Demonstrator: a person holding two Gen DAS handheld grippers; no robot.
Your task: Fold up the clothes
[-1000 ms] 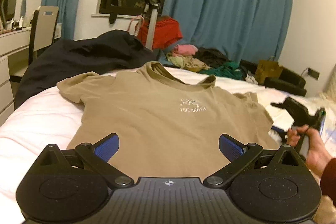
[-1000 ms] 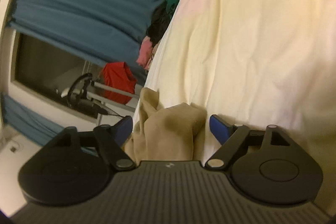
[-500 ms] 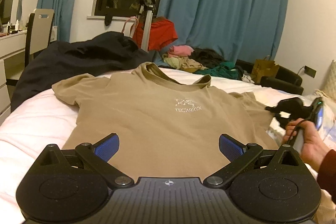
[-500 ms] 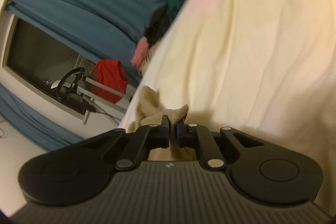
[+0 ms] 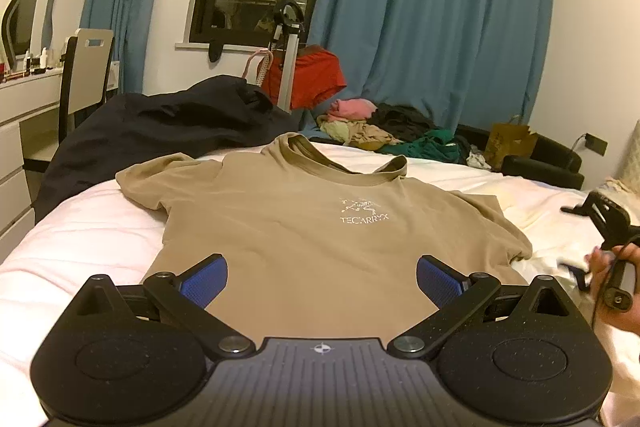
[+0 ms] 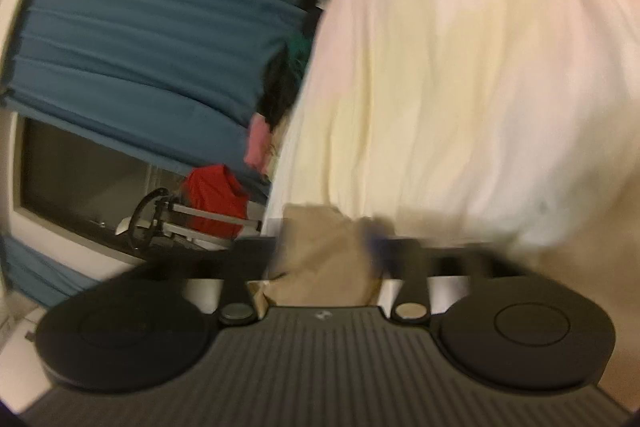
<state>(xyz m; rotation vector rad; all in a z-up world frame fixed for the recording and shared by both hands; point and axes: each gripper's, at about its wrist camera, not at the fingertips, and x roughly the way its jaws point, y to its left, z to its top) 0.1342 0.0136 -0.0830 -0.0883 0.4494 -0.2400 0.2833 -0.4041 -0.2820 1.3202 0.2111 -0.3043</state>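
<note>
A tan T-shirt [image 5: 304, 235] with a white chest logo lies face up on the white bed [image 5: 80, 243], collar far, hem near me. My left gripper [image 5: 322, 279] is open over the shirt's hem, blue pads apart, holding nothing. My right gripper [image 5: 600, 227] shows at the right edge of the left wrist view, held in a hand beside the shirt's right sleeve. In the blurred right wrist view its jaws stand apart with tan cloth [image 6: 320, 259] between them; my right gripper [image 6: 324, 251] looks open.
A dark jacket [image 5: 168, 123] lies on the bed's far left. A heap of clothes [image 5: 384, 131] sits beyond the bed by blue curtains [image 5: 432, 27]. A white dresser and chair [image 5: 80, 67] stand at the left. A black sofa [image 5: 540, 163] is at the right.
The right gripper shut on the shirt's sleeve half a second ago and has now opened and moved, blurring its view. The left gripper stayed open and barely moved.
</note>
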